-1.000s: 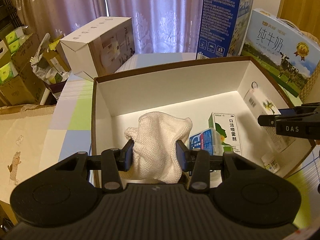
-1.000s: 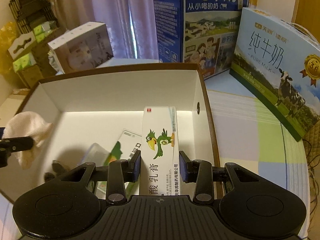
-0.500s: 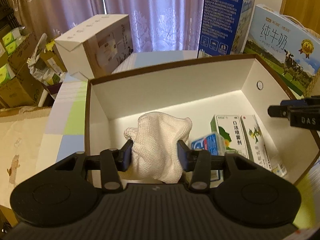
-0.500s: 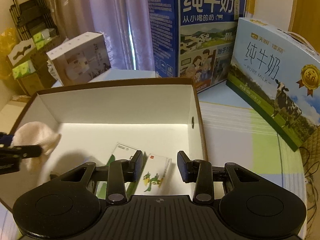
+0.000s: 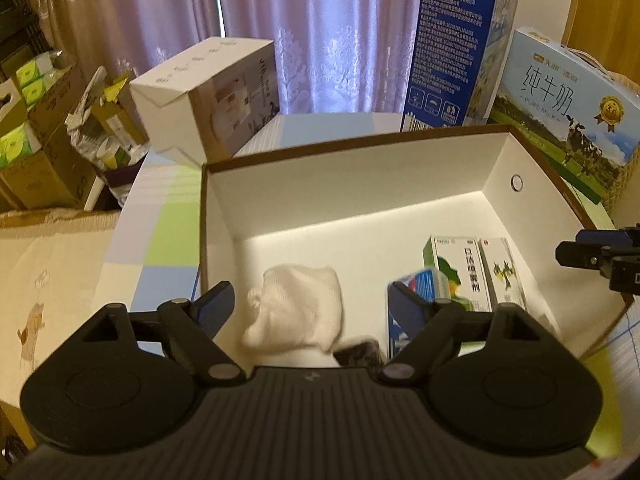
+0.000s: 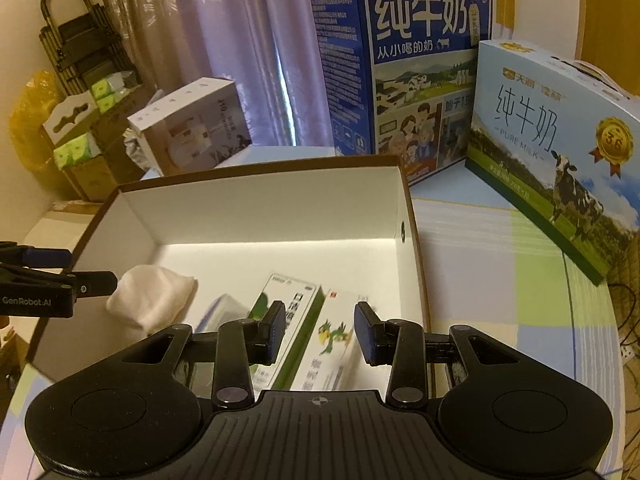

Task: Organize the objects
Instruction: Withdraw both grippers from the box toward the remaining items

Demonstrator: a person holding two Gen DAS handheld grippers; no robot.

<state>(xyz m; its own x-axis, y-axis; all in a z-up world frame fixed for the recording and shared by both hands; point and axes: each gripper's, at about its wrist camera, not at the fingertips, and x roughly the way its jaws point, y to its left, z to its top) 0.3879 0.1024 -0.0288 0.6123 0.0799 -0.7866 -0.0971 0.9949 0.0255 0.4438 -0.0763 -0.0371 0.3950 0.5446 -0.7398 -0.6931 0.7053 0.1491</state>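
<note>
A white cloth (image 5: 298, 306) lies on the floor of the open white box (image 5: 360, 172), blurred, between the wide-open fingers of my left gripper (image 5: 310, 306), which touch nothing. In the right wrist view the cloth (image 6: 150, 300) lies at the box's (image 6: 260, 208) left side. My right gripper (image 6: 320, 332) is open above a white parrot carton (image 6: 330, 344) lying flat beside a green-and-white spray carton (image 6: 290, 312). Both cartons (image 5: 502, 276) (image 5: 456, 272) and a blue-labelled clear case (image 5: 420, 292) lie at the box's right in the left wrist view.
Two milk cartons, dark blue (image 6: 404, 76) and light blue (image 6: 560, 148), stand behind and right of the box on the checked tablecloth (image 6: 500, 280). A white product box (image 5: 208, 96) sits behind left. Cardboard boxes (image 5: 36, 140) crowd the floor at far left.
My left gripper has opened and let go of the white cloth, which has dropped into the box. My right gripper let go of the parrot carton, which now lies flat, and pulled back.
</note>
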